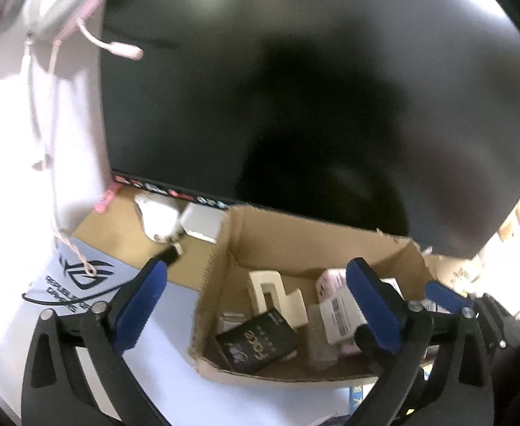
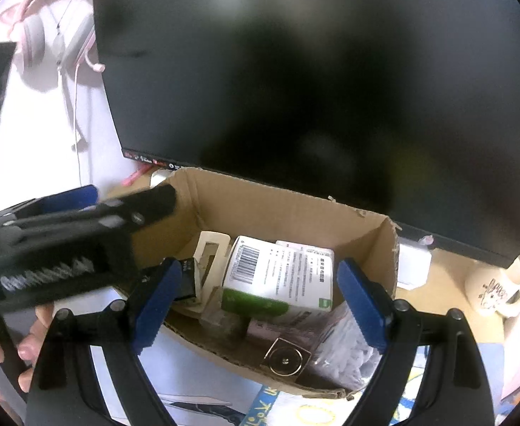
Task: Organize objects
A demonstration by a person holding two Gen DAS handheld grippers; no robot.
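A cardboard box [image 2: 295,213] sits open on the desk, directly in front of a dark monitor [image 2: 313,71]. Inside it lie a white and green carton [image 2: 281,277] with a barcode, a cream hair claw [image 1: 277,294] at the left, a black packet [image 1: 260,344] at the near left, a square metal piece [image 2: 288,355] at the near edge and a bag of cotton swabs [image 2: 348,348] at the near right.

The right gripper [image 2: 260,305] hangs over the box, jaws spread wide, holding nothing. The left gripper [image 1: 260,305] is likewise over the box's left half, jaws spread, empty.

A pink headset [image 2: 57,28] hangs on the wall at the far left. A cream mug [image 2: 494,291] stands right of the box. A mat with a printed logo [image 1: 78,280] lies left of the box.
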